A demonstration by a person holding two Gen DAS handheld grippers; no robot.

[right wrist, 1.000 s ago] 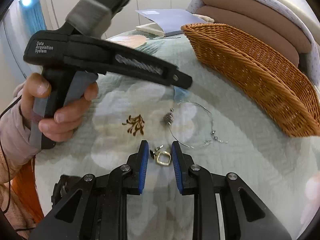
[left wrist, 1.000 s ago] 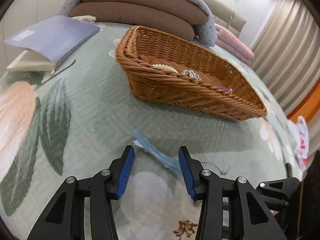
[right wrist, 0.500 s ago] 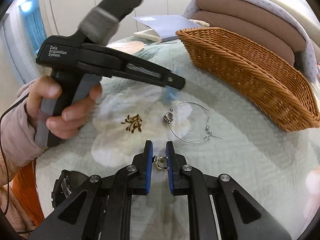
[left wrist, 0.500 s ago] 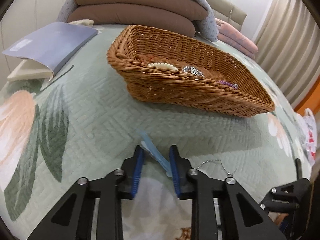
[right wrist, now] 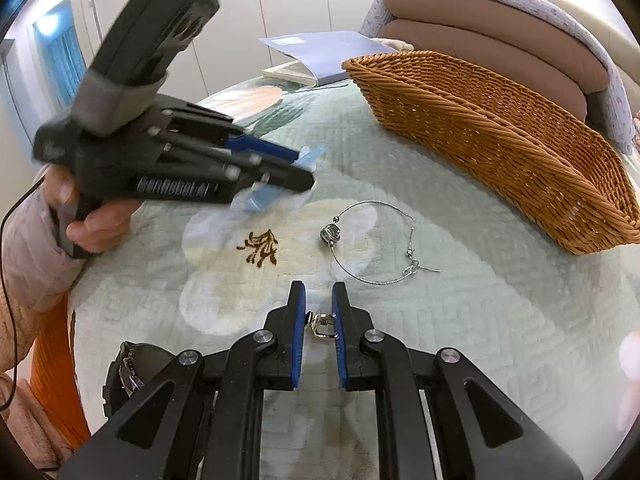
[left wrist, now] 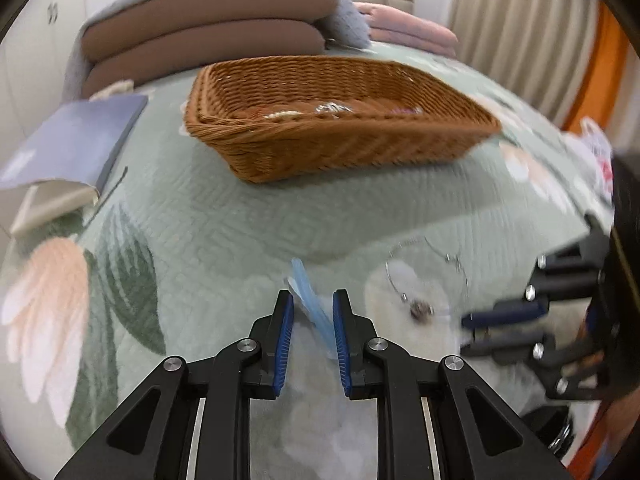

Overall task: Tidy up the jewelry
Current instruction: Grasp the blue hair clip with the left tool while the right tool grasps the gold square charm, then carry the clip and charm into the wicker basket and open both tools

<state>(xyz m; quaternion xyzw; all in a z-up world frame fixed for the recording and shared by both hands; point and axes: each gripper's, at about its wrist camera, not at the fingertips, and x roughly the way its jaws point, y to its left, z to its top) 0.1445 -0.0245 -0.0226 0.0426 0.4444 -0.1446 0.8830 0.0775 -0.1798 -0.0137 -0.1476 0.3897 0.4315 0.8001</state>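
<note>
A translucent blue hair clip (left wrist: 301, 280) lies slantwise between the pads of my left gripper (left wrist: 312, 296), which is gripping it while its jaws open slightly. The right wrist view shows that left gripper (right wrist: 302, 168) carrying the hair clip (right wrist: 264, 196) just above the quilt. My right gripper (right wrist: 319, 288) is shut on a small metal earring (right wrist: 320, 325), low over the quilt. A silver wire bracelet with a charm (right wrist: 332, 234) lies loose ahead of it. The wicker basket (left wrist: 340, 148) stands farther back with several jewelry pieces (left wrist: 332, 108) inside.
A blue folder on a book (left wrist: 80, 140) lies back left of the basket (right wrist: 500, 148). Stacked brown pillows (left wrist: 208, 28) are behind it. A dark watch (right wrist: 128, 368) sits by the bed's near edge. A person's hand (right wrist: 92, 220) holds the left tool.
The left jaws closed around the blue clip, then the gripper rolled and rose a little with it. The right jaws closed on the earring and stayed put.
</note>
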